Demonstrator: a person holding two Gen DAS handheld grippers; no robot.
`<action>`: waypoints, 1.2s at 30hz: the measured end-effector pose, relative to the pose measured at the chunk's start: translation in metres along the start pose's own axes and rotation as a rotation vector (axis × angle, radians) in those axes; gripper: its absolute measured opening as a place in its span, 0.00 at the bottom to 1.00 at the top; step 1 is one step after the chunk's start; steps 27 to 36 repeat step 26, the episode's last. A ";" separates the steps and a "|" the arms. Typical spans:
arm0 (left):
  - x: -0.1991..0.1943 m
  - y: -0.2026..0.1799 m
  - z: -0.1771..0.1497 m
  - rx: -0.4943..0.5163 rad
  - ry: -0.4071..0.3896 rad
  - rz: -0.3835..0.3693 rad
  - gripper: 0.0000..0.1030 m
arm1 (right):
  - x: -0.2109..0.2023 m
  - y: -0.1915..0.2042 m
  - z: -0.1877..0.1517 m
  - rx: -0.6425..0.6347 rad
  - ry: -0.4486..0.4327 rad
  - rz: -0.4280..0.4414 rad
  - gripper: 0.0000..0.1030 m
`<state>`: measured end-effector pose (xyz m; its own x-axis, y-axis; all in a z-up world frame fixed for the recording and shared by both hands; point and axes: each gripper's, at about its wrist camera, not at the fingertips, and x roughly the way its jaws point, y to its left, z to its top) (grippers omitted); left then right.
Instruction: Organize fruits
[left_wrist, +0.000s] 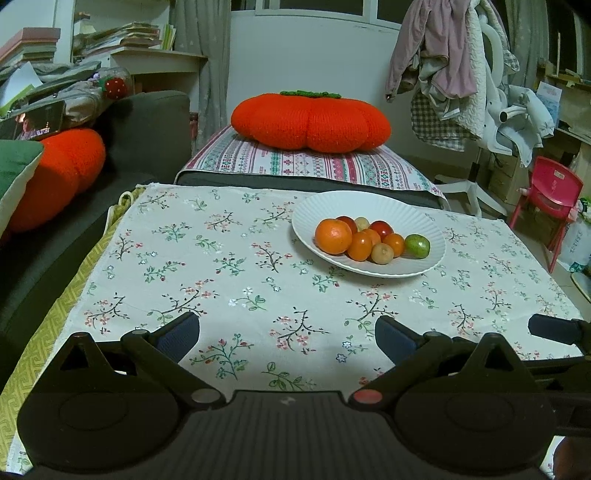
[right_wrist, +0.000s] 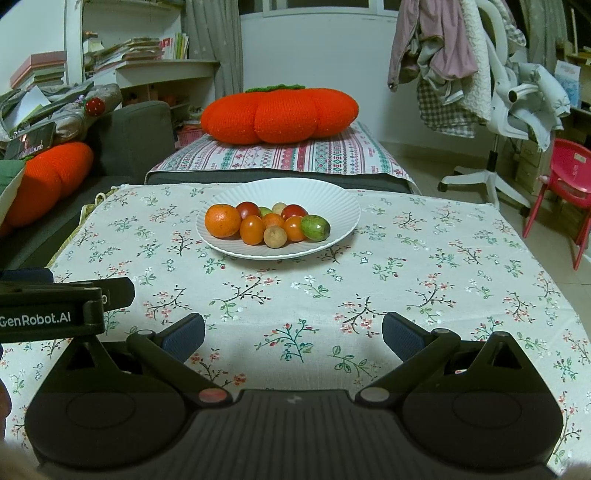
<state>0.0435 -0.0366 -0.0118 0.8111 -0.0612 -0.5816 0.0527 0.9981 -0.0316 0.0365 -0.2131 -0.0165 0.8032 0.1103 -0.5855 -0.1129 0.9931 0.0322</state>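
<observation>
A white ribbed plate (left_wrist: 321, 206) (right_wrist: 332, 201) sits on the floral tablecloth and holds several small fruits. Among them are a large orange (left_wrist: 333, 236) (right_wrist: 222, 220), red and orange tomatoes (left_wrist: 381, 229) (right_wrist: 252, 229), a green fruit (left_wrist: 417, 246) (right_wrist: 315, 228) and a pale longan (left_wrist: 383, 253) (right_wrist: 274, 236). My left gripper (left_wrist: 287, 334) is open and empty, low over the cloth, well short of the plate. My right gripper (right_wrist: 293, 334) is open and empty, also short of the plate. The left gripper's body shows at the left edge of the right wrist view (right_wrist: 66, 299).
The floral tablecloth (left_wrist: 221, 266) (right_wrist: 424, 266) covers the table. Behind it stands a bed with a red pumpkin cushion (left_wrist: 310, 122) (right_wrist: 279, 114). A dark sofa (left_wrist: 147, 122) is on the left, and a red child's chair (left_wrist: 550, 195) (right_wrist: 569, 173) and a clothes-laden chair on the right.
</observation>
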 end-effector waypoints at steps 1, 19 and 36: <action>0.000 0.000 0.000 0.001 0.000 0.000 0.85 | 0.000 0.000 0.000 0.000 0.000 0.000 1.00; 0.000 -0.002 -0.002 0.010 -0.012 0.001 0.85 | 0.002 0.002 -0.001 -0.011 0.006 0.000 1.00; 0.000 -0.002 -0.002 0.005 -0.002 -0.009 0.85 | 0.001 0.002 -0.002 -0.012 0.009 0.001 1.00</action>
